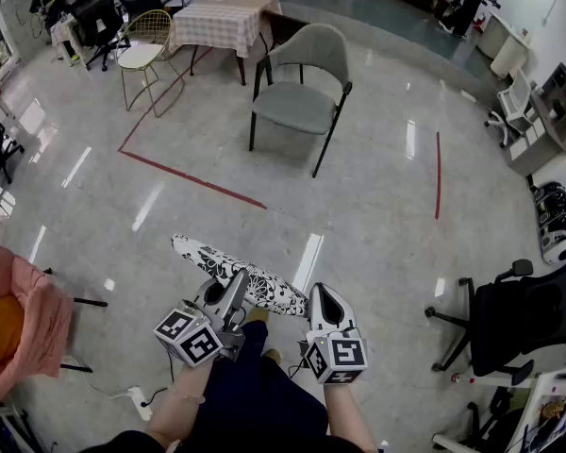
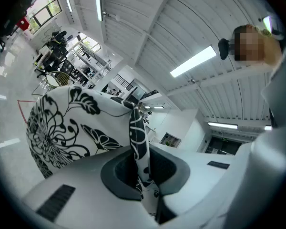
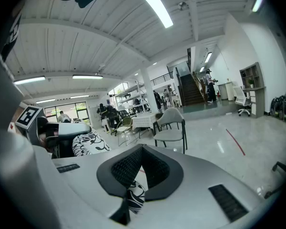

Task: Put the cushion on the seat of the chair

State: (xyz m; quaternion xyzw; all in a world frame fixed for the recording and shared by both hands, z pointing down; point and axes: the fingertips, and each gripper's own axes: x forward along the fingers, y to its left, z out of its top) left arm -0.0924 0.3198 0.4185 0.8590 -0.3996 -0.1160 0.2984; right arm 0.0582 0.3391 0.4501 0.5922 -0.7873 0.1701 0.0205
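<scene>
The left gripper (image 2: 144,175) is clamped tight on a thin edge of the cushion (image 2: 66,128). The black-and-white floral fabric runs up between its closed jaws. The right gripper (image 3: 138,173) is also closed, pinching a fold of the same cushion low between its pads. In the head view both grippers sit side by side, close in front of the person's legs. The cushion is held up off the floor (image 1: 377,215) and stretches away from the jaws, forward and to the left.

Ahead lies a wide stretch of pale, glossy floor. A red tape line (image 1: 193,179) crosses it slantwise between the cushion and the chair (image 1: 302,83). The chair stands well apart from the cushion. It is grey and padded with black legs, and its seat (image 1: 292,107) is in full view.

Just behind the chair is a table (image 1: 224,17) under a checked cloth, with a wire chair (image 1: 143,50) to its left. At the right edge of the head view, near the person, stands a black office chair (image 1: 519,319). At the left edge is a seat draped in pink cloth (image 1: 28,314). Desks and shelving line the far walls of the room.
</scene>
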